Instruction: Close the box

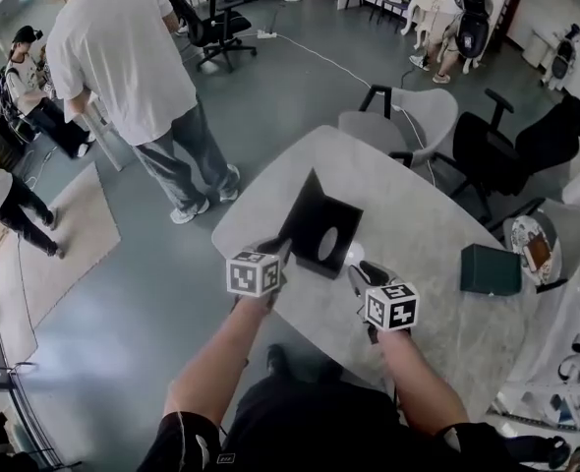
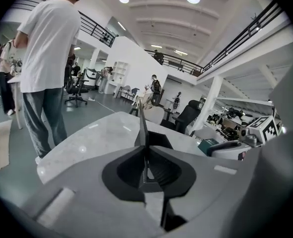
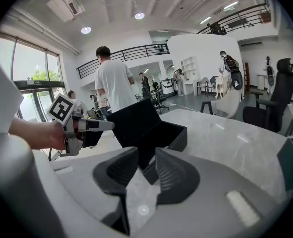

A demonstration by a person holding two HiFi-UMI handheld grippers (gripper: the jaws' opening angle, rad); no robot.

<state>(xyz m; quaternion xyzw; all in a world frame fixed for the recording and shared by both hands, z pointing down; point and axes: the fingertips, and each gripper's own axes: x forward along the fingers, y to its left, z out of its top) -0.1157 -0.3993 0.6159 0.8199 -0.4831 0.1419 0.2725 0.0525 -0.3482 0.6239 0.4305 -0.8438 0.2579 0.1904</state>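
Both forearms reach out over the near edge of the counter (image 1: 418, 214), tools tipped downward. The left hand-held gripper (image 1: 282, 252) is pinched on the thin edge of the lid (image 1: 308, 212), which stands raised. The right hand-held gripper (image 1: 361, 275) has its jaws spread with nothing between the pads, just short of the black box's (image 1: 321, 249) near corner. The box sits open mid-counter, with a small green case (image 1: 490, 269) well off to the right. The room is an open office: grey floor, office chairs (image 1: 413, 116), a beige rug (image 1: 69, 234) and a person in a white shirt (image 1: 123, 57) nearby.
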